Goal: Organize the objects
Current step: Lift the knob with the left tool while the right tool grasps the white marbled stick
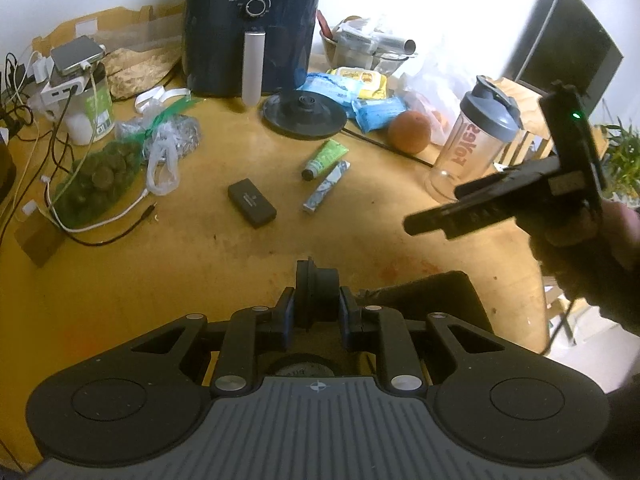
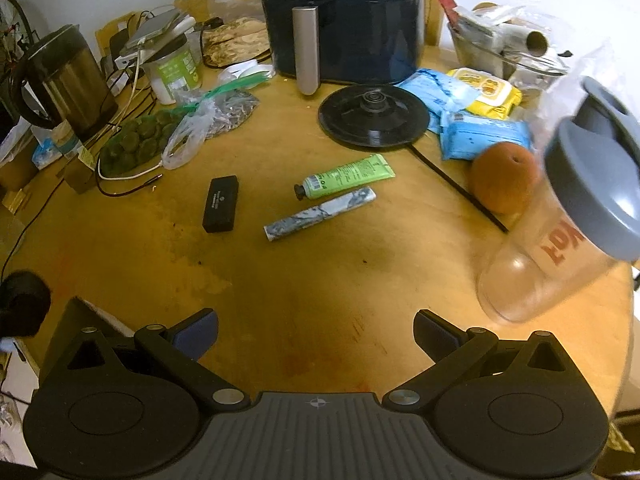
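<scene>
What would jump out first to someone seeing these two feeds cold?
Probably the big dark air fryer at the back of the cluttered wooden table, with a black kettle base lying in front of it. At the table's right edge stands a clear shaker bottle with a grey lid, next to an orange. Close up, the left gripper is shut on a small black part, while the right gripper is open and empty.

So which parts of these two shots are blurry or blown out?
Left wrist view: the wall right of the air fryer is blown out white, and the right tool crossing the frame is smeared. Right wrist view: the shaker bottle at the right edge is motion-blurred; the table centre stays fairly sharp.
</scene>
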Motion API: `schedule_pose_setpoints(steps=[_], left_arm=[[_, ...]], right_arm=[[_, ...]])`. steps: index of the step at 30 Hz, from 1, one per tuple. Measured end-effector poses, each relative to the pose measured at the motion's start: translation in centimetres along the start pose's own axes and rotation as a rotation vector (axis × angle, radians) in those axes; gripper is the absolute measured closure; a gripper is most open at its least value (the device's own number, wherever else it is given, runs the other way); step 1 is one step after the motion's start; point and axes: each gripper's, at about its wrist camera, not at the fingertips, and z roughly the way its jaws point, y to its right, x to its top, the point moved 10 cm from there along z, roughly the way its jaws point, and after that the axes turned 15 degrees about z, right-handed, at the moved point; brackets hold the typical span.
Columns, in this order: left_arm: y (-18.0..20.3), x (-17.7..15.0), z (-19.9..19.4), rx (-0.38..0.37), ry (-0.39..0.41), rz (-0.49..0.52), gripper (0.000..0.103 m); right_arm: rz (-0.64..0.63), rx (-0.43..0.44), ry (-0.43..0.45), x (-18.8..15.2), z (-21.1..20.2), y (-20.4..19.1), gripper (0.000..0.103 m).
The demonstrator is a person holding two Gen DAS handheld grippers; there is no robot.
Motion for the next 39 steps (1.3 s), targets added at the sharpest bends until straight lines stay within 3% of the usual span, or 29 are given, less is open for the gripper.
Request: schedule_pose_setpoints(steps=[17,28,34,39], left_arm=[[-1.7,-1.1,-0.5,0.051,-0.043,-0.064,0.081],[-3.4,-2.1,-1.1,0.085,-0.051,-0.122,0.081],[-4.1,-2.4,-1.4,0.106,-0.051,-0.14,0.081],[-4.4,-2.4,-1.3,0.105,-0.044,-0.152,0.081]], right_arm=[[-0.006,0.039,0.01,5.3,7.1,-1.2,0.001],[0.029,-0.045,-0.01,7.4,12.8,-1.2,0.011],[0.019,-0.149,-0.005,7.3,14.8,-0.5,0.026],[0.035,-0.144,0.001,6.9,14.0,-0.3,0.057]])
